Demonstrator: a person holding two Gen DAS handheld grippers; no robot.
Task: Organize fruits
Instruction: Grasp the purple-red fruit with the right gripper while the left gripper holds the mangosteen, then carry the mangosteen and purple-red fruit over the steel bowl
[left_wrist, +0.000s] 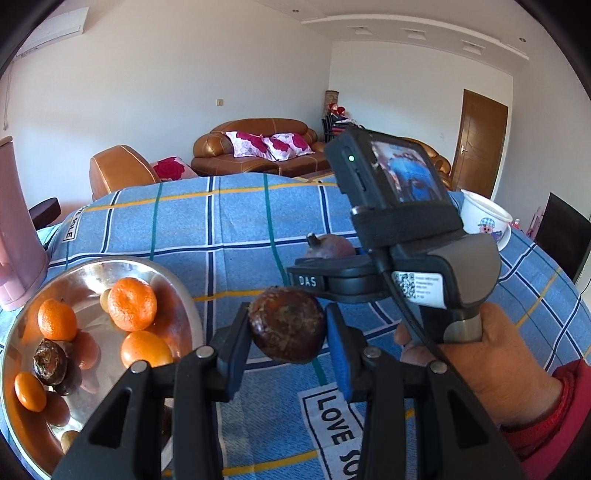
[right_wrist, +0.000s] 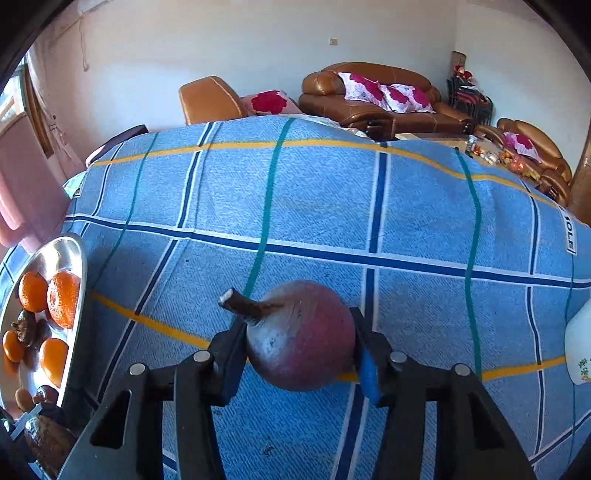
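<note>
My left gripper (left_wrist: 288, 328) is shut on a dark brown, rough fruit (left_wrist: 287, 325) and holds it above the blue checked cloth, just right of a steel plate (left_wrist: 184, 295). The plate holds several oranges (left_wrist: 132, 304) and a dark brown fruit (left_wrist: 50, 360). My right gripper (right_wrist: 299, 343) is shut on a purple-red pomegranate (right_wrist: 301, 338) with a woody stem pointing left, above the cloth. The right gripper's body (left_wrist: 424, 258) shows in the left wrist view, held by a hand, with the pomegranate (left_wrist: 330, 247) behind it. The plate (right_wrist: 75, 254) sits at the left edge of the right wrist view.
A pink jug (left_wrist: 14, 229) stands at the far left by the plate. A white paper cup (left_wrist: 485, 219) stands at the right of the table, and a white container (right_wrist: 580, 349) shows at the right edge. Brown sofas (left_wrist: 258, 146) lie beyond the table.
</note>
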